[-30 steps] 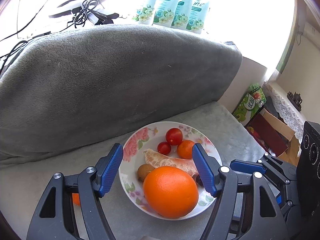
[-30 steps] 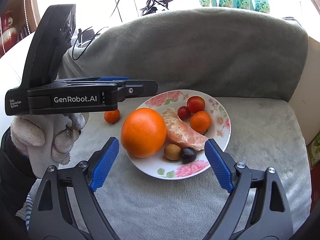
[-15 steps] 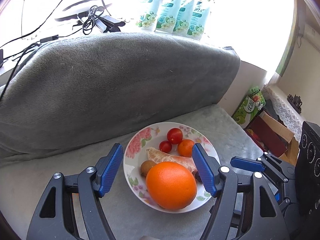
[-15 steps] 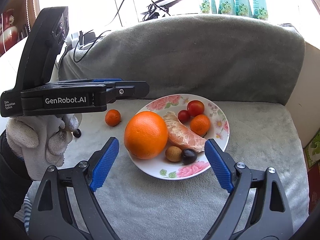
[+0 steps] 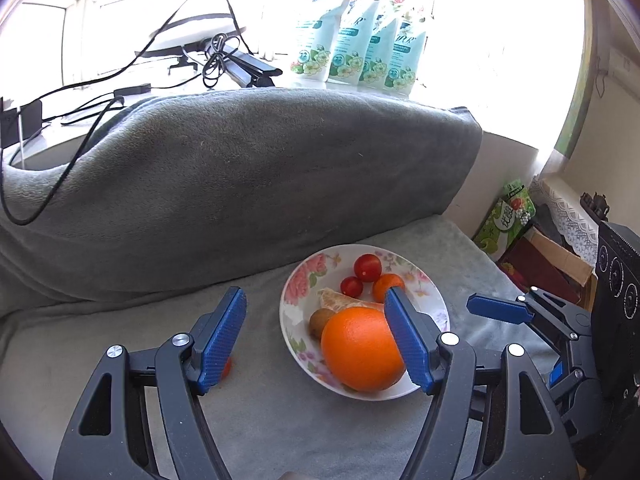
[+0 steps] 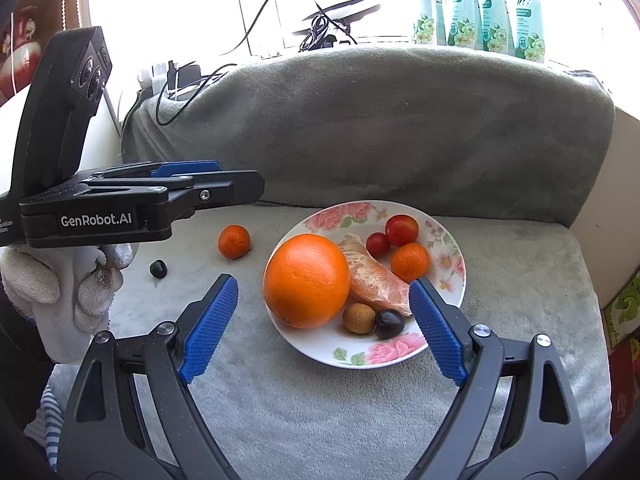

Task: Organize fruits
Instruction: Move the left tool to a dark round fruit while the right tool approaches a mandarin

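A grey fleece blanket (image 6: 360,412) covers the seat and runs up over a thick bolster (image 6: 380,128) behind it, in front of a bright window. At the far left of the right wrist view a white-gloved hand (image 6: 60,292) holds the left gripper (image 5: 316,340), its fingers released and spread with nothing between them, hanging over the blanket beside the plate. Next to it, on the bare blanket, lie a dark cherry (image 6: 158,269) and a small mandarin (image 6: 234,241), apart from each other and left of the plate. On the sill behind, black cables (image 6: 320,28) tangle. In the middle sits a flowered plate (image 6: 384,354) carrying the big orange (image 6: 307,281) at its left edge, a peeled citrus piece (image 6: 372,280), a brown round fruit (image 6: 359,318) touching a second dark cherry (image 6: 389,323), two cherry tomatoes (image 6: 401,230) and another small mandarin (image 6: 409,262). The right gripper (image 6: 324,328) hovers in front of the plate, its fingers released wide and holding nothing. Further right, pale green pouches (image 6: 480,4) stand in a row on the sill. At the far right edge, beside the seat, sits a green printed box (image 6: 624,304).
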A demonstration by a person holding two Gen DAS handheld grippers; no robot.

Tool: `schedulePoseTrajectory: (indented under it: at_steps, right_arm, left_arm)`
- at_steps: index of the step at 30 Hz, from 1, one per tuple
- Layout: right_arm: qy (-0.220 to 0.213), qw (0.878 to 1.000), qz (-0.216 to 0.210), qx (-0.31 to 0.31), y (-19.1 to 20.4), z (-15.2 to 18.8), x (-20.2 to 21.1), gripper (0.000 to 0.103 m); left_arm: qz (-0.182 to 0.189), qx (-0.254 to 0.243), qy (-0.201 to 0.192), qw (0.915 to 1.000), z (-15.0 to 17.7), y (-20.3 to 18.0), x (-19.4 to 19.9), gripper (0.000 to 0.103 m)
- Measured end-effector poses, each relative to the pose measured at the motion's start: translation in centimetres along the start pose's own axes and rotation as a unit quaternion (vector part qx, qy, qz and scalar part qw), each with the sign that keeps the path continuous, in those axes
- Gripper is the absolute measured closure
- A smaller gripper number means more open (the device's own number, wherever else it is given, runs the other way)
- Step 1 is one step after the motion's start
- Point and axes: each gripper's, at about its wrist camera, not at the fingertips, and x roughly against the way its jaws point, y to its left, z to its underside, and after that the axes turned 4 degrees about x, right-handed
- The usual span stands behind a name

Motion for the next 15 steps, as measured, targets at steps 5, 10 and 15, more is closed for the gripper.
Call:
schedulePoseTrajectory:
  at_steps: [5, 10, 15]
  right_arm:
    - [-0.004, 1.0, -0.016, -0.008, 0.4, -0.7, 0.0, 0.013]
    - [-0.006, 0.999, -0.033, -0.002, 1.5, -1.4, -0.5, 0.013]
    - [-0.003, 0.999, -0.048, 0.018, 3.3, -1.9, -1.4, 0.013]
  left_arm:
    - [-0.018, 0.007, -0.019, 0.9996, 1.5, 2.1, 2.2, 0.032]
    - [-0.04, 0.038, -0.029, 0.9981, 3.8, 5.0, 4.4, 0.032]
    - [-0.056, 0.062, -0.027, 0.9961, 6.8, 7.0, 6.1, 0.032]
